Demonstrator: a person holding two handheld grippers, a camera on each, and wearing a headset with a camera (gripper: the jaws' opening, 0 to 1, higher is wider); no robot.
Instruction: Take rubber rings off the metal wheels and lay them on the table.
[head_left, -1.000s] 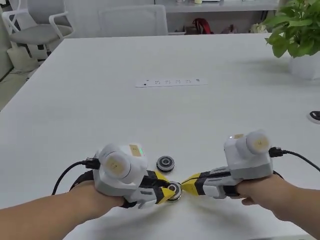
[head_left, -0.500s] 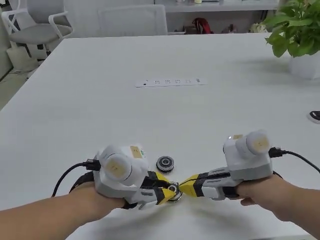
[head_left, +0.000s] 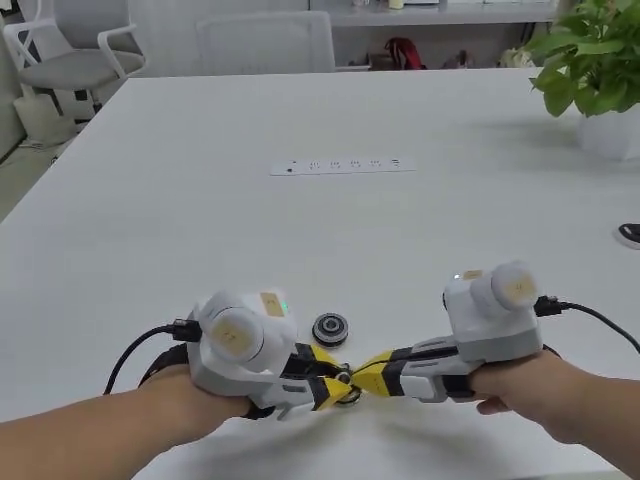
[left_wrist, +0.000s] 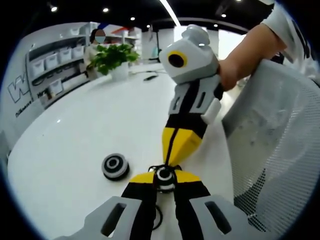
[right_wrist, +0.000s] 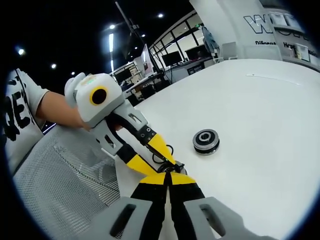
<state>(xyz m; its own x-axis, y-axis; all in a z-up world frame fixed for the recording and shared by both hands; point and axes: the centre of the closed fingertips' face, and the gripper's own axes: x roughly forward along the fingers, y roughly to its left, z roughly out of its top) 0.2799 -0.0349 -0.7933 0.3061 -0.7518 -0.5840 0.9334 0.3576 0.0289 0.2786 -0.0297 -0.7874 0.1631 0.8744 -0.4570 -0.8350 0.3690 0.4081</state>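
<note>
Near the table's (head_left: 300, 230) front edge, left tongs (head_left: 337, 381) clamp a metal wheel (left_wrist: 164, 175) while right tongs (head_left: 359, 378), pinched narrow, grip its rubber ring (right_wrist: 174, 168).

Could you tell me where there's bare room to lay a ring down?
Bare: the table between power strip and spare wheel, and rightward toward the plant. Crowded: the near edge, where the left gripper and right gripper meet on a held wheel.
</note>
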